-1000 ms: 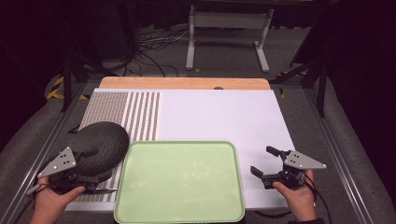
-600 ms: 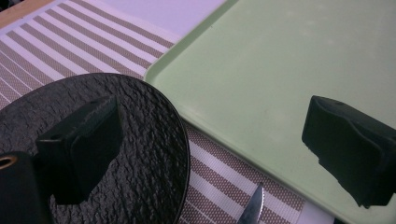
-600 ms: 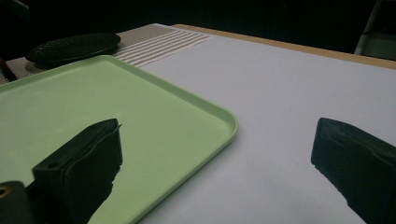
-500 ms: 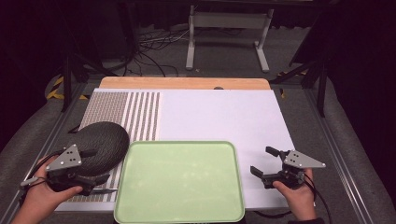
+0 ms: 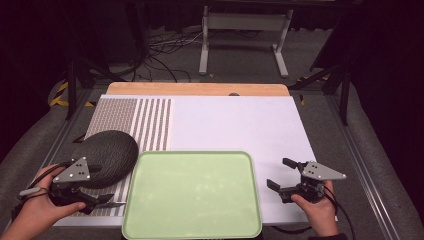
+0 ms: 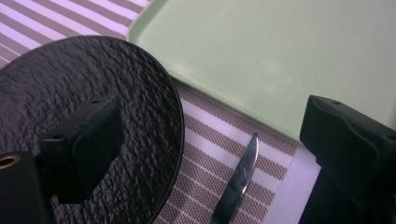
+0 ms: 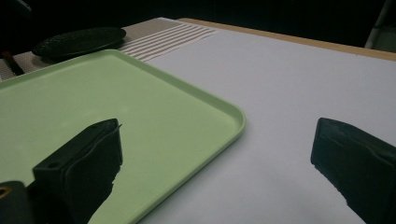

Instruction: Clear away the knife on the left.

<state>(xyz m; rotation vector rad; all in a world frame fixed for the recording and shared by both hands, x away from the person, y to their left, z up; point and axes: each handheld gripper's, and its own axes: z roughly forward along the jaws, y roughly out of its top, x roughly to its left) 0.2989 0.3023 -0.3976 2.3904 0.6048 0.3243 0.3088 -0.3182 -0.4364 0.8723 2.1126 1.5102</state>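
A black textured plate [image 5: 107,152] rests on the striped placemat [image 5: 145,122] at the left, close beside the green tray [image 5: 192,195]. A knife [image 5: 112,204] lies on the placemat in front of the plate, next to the tray's left rim. My left gripper [image 5: 100,186] is open and hovers over the plate's near edge and the knife. Along its jaws I see the plate [image 6: 93,102], the knife blade [image 6: 238,182] and the tray [image 6: 280,56]. My right gripper [image 5: 280,173] stands open right of the tray, over the white board. Its view shows the tray [image 7: 116,107] and the far plate [image 7: 79,39].
The white board [image 5: 240,122] stretches behind the tray up to a wooden strip [image 5: 200,89] at the far edge. Beyond the table are cables and a metal stand [image 5: 245,35] on the dark floor.
My left gripper has shifted to the right, closer to the plate's near edge and the knife. The right gripper has barely moved.
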